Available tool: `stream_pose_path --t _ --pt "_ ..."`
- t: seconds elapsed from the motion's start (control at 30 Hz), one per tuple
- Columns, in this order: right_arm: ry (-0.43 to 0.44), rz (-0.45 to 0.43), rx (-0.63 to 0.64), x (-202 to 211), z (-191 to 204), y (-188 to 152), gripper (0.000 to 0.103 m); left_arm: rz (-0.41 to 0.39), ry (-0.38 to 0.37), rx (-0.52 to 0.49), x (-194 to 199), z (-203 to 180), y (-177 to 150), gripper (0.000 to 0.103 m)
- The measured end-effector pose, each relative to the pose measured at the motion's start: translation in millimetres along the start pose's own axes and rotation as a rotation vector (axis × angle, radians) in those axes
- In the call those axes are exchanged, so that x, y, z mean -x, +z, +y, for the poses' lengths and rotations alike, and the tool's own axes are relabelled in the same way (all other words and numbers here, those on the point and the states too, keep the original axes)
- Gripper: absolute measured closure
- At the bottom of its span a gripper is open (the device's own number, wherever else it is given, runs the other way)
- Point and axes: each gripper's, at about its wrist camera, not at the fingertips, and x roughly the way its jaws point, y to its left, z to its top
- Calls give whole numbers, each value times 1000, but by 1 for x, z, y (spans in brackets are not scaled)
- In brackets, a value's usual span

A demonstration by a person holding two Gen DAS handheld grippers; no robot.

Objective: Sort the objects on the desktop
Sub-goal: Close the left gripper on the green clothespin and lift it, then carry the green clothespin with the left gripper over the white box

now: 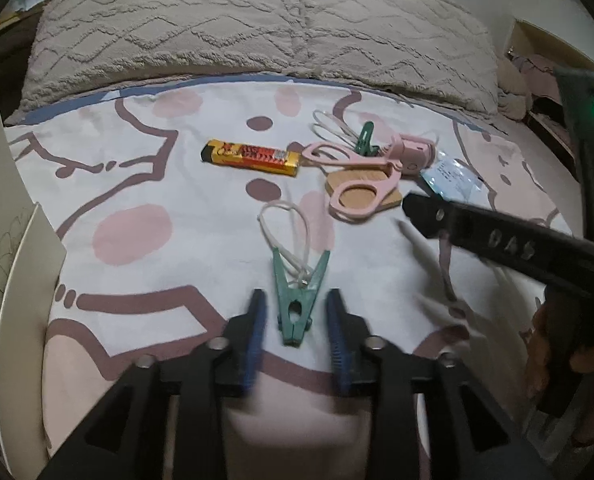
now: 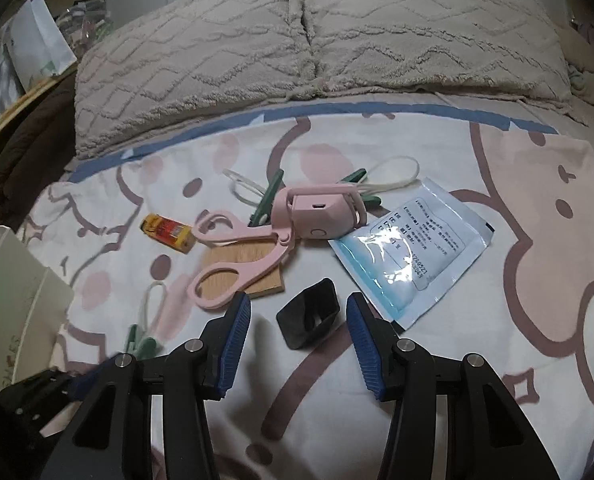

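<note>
two grippers hang over a printed bedsheet (image 2: 437,380) where the small things to be sorted lie scattered. the left gripper (image 1: 297,320) points down at a green clothes peg (image 1: 297,300) with a white cord loop; the peg lies flat between the blue pads, and the pads stand clear of it on both sides, so the jaws are part open and hold nothing, seemingly lined up to take the peg by its narrow end. the right gripper (image 2: 299,340) is likewise part open and empty, straddling a small black clip-like piece (image 2: 309,318) on the sheet without touching it, so it looks set for a pick of its own. just beyond that piece sits the main heap: pink scissors (image 2: 237,256) lying across a thin wooden card (image 2: 245,276), a pink boxy gadget (image 2: 321,216) touching the scissors' pivot, two more green pegs (image 2: 267,200) with cords partly under it, and a sealed blue-white packet (image 2: 413,244) just beside the right finger. a yellow and red candy bar (image 1: 253,157) lies apart to the left. the overlapping heap would be awkward to lift from; the peg and black piece are free. a quilted pillow (image 1: 257,32) lies behind, and cream cards (image 1: 17,240) stand at the left edge.
</note>
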Motion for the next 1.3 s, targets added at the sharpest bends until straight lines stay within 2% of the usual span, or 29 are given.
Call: stream_pose_path --t 0.03,0.1,0.27,0.47,0.67,1.3 --pt "-1 10 0 -3 0 -1 61 -3 4 1 -1 0 1 58" --pt "-7 15 2 -6 -1 -7 71 -6 7 4 -2 -1 2 56" --pt "-20 -18 13 4 -2 -20 72 -17 -3 39 -6 2 8 56" --pt "2 -5 20 13 -2 -35 72 -12 -8 36 -14 -1 14 56" --pt "17 2 2 17 -3 -44 76 -12 20 -11 -16 -10 11 74" --pt "88 1 -45 54 2 -76 77 -19 -8 43 22 -19 -13 74"
